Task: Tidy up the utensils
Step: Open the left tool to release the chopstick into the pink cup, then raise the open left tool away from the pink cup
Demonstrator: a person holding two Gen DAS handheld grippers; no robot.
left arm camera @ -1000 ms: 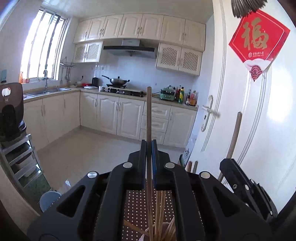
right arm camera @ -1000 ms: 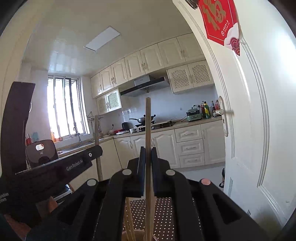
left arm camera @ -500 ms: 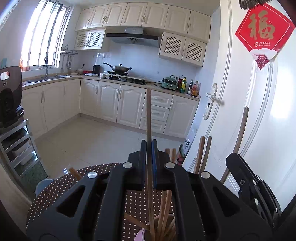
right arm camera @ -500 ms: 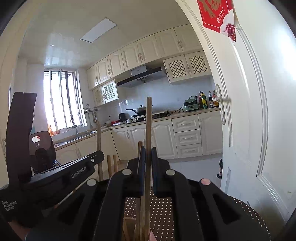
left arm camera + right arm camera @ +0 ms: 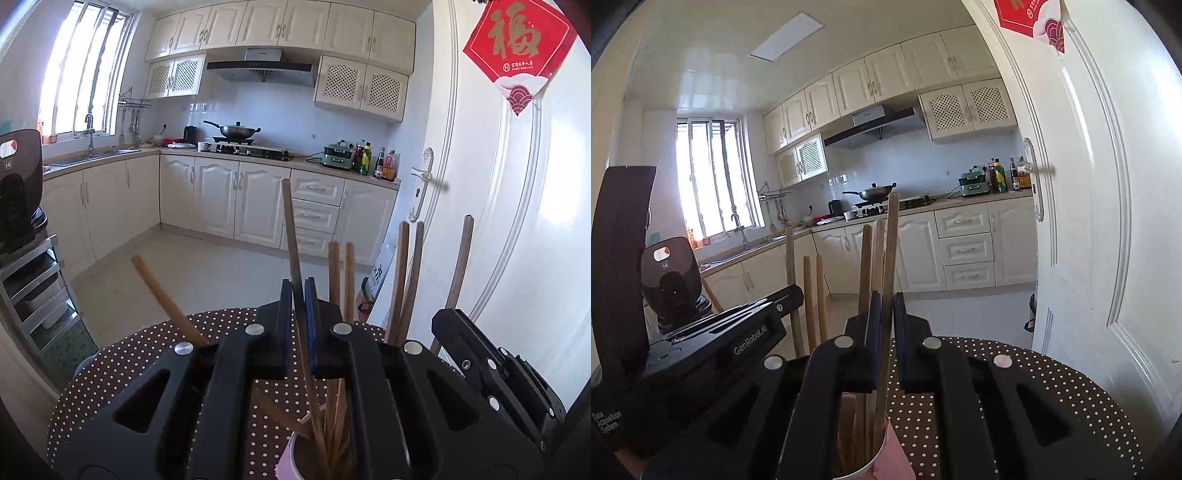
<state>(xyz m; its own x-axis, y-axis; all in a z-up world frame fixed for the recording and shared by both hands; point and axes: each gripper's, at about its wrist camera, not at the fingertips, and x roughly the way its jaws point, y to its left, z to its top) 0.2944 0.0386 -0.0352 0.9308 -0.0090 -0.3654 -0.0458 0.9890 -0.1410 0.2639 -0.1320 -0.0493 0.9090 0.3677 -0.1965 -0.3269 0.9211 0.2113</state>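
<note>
A pink-and-white paper cup (image 5: 295, 454) (image 5: 882, 448) stands on the round brown polka-dot table (image 5: 122, 365) (image 5: 1052, 387), directly under both grippers. Several wooden chopsticks (image 5: 340, 273) (image 5: 866, 266) stand in it. My left gripper (image 5: 298, 291) is opening its jaws. Its chopstick (image 5: 290, 229) leans loosely between the pads, tilted left, with the lower end in the cup. My right gripper (image 5: 887, 299) is shut on another chopstick (image 5: 891, 240), which stands nearly upright with its lower end down in the cup.
A white door (image 5: 517, 221) with a red paper decoration (image 5: 517, 48) stands close on the right. A metal rack (image 5: 33, 288) with a black appliance (image 5: 18, 184) stands at the left. Kitchen cabinets (image 5: 229, 199) and a stove line the far wall.
Both grippers have sunk with their chopsticks, so the table, the cup and its chopsticks have come into view. The left chopstick, upright before, now leans between slightly parted jaws.
</note>
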